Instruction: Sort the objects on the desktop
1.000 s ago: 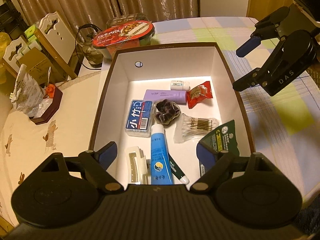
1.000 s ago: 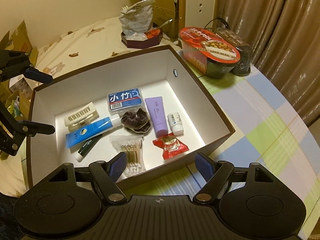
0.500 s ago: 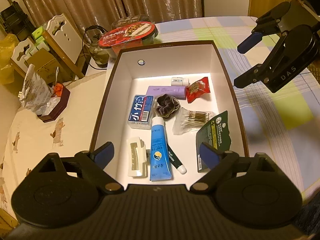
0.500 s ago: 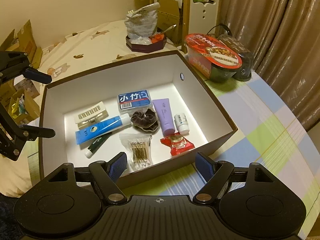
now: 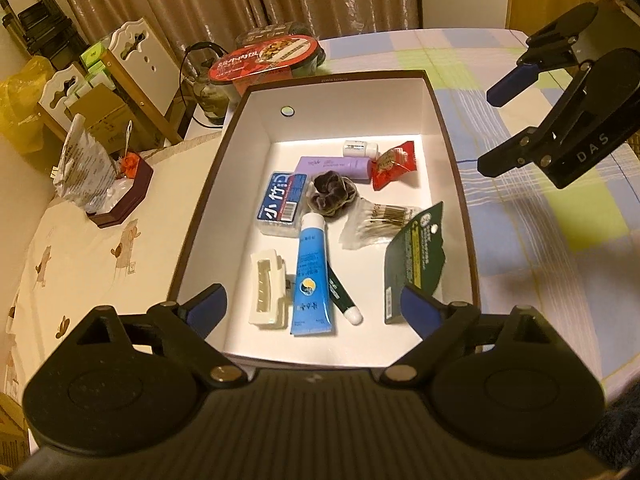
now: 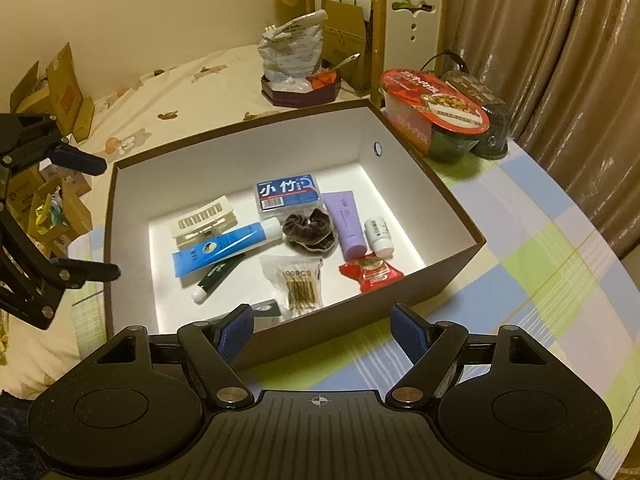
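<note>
desktop objects all lie inside the box (image 5: 454, 160), a brown-walled, white-floored carton standing on the bench (image 5: 540, 216) with its checked cloth. largest inside is the blue tube (image 5: 311, 276), lying lengthwise near the middle; beside it sits the toothpick case (image 5: 280, 200) with its blue label, and the purple tube (image 5: 334, 167) lies across the far end. the green card (image 5: 416, 256) leans against the right wall. next come the cotton swab bag (image 5: 376, 222), the cream hair clip (image 5: 267, 286) near the left wall, the dark scrunchie (image 5: 330, 196) in the centre, the red snack packet (image 5: 394, 164), the small white bottle (image 5: 360, 147) at the far end, and the thin green pen (image 5: 344, 300) tucked against the blue tube.

both tools hang above the box with nothing held: the left gripper (image 5: 310, 312) is spread wide over the near edge, and the right gripper (image 6: 322, 330) is spread wide at its own side.

sorting looks close to finished, since no loose items show on the cloth. if tidying goes on, come straight down on one piece, keep clear of the walls, and take flat soft things like the swab bag by an edge.
</note>
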A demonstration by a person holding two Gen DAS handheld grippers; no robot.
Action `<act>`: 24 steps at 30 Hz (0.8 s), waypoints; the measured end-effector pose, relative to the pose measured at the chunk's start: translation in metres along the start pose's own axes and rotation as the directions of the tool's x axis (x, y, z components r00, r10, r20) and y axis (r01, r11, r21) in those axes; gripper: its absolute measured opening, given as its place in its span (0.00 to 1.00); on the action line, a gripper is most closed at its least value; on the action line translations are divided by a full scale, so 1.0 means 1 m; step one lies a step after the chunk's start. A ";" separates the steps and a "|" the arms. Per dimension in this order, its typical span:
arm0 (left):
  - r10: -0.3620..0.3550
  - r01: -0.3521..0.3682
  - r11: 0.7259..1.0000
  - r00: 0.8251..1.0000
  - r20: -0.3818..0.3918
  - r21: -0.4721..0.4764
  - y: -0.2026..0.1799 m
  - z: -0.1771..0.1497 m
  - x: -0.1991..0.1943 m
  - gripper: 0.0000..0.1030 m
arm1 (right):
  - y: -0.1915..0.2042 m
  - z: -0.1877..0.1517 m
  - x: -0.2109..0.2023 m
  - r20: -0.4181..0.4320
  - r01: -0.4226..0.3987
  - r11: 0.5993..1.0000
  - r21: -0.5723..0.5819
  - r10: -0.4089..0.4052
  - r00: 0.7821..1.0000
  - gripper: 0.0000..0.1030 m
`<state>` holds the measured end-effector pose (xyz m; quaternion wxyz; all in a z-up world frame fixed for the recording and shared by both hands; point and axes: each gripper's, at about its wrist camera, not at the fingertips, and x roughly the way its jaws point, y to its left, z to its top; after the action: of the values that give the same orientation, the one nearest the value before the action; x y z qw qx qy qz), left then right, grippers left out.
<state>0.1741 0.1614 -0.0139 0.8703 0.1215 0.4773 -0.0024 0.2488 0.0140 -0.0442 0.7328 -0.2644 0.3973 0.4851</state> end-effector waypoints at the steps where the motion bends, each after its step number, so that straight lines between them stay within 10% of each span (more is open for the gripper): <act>1: -0.001 0.001 1.000 1.000 -0.002 -0.002 -0.002 -0.001 -0.001 0.90 | 0.001 -0.001 -0.001 0.001 -0.003 1.000 0.001 0.003 1.000 0.76; 24: 0.022 -0.021 0.997 1.000 0.021 -0.072 -0.035 -0.023 -0.029 0.91 | 0.012 -0.041 -0.026 0.026 -0.043 0.996 0.077 0.041 0.999 0.76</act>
<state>0.1347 0.1288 -0.0090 0.8793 0.0951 0.4661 0.0228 0.2192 -0.0258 -0.0447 0.7369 -0.2213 0.4123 0.4879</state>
